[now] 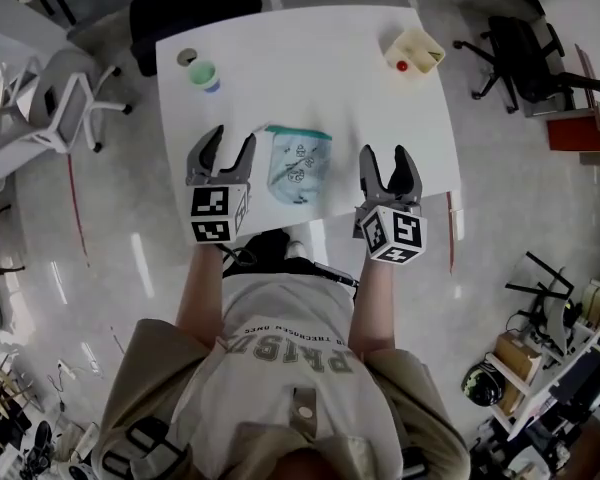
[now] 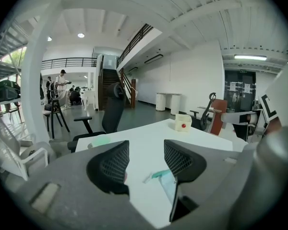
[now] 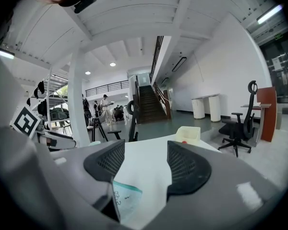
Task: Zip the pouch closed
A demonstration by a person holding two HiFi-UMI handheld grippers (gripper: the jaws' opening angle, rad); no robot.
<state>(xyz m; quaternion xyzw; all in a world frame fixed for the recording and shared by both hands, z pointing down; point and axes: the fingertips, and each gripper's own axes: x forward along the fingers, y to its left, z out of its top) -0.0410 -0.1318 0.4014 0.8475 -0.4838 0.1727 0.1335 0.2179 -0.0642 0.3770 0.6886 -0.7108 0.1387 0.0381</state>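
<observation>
A white table (image 1: 380,108) takes up the middle of the head view, with grey floor open on every side of it and a black chair (image 1: 195,8) pushed against its far left edge. The person (image 1: 300,368) stands at the near edge, forearms reaching over it. Most of the tabletop is bare: the broad middle and the right half behind the grippers hold nothing, and the other things sit out toward the far corners. The pouch (image 1: 298,166) lies flat close to the near edge, roughly midway along it, a translucent bag with a teal zip strip running along its far side. It lies between the two grippers, not between either one's jaws. The left gripper (image 1: 232,138) hovers just beside the pouch's left edge, its jaws spread apart with only bare tabletop showing in the gap. In the left gripper view the pouch (image 2: 168,181) shows low and to the right of that gap. The right gripper (image 1: 384,158) hangs a little farther off the pouch's right side, near the table's near right edge, jaws likewise apart and empty. A cream bin (image 1: 414,52) sits at the far right corner with a small red thing (image 1: 402,65) inside it. At the far left corner stand a green cup (image 1: 202,74) and, just beyond it, a grey disc (image 1: 187,56).
</observation>
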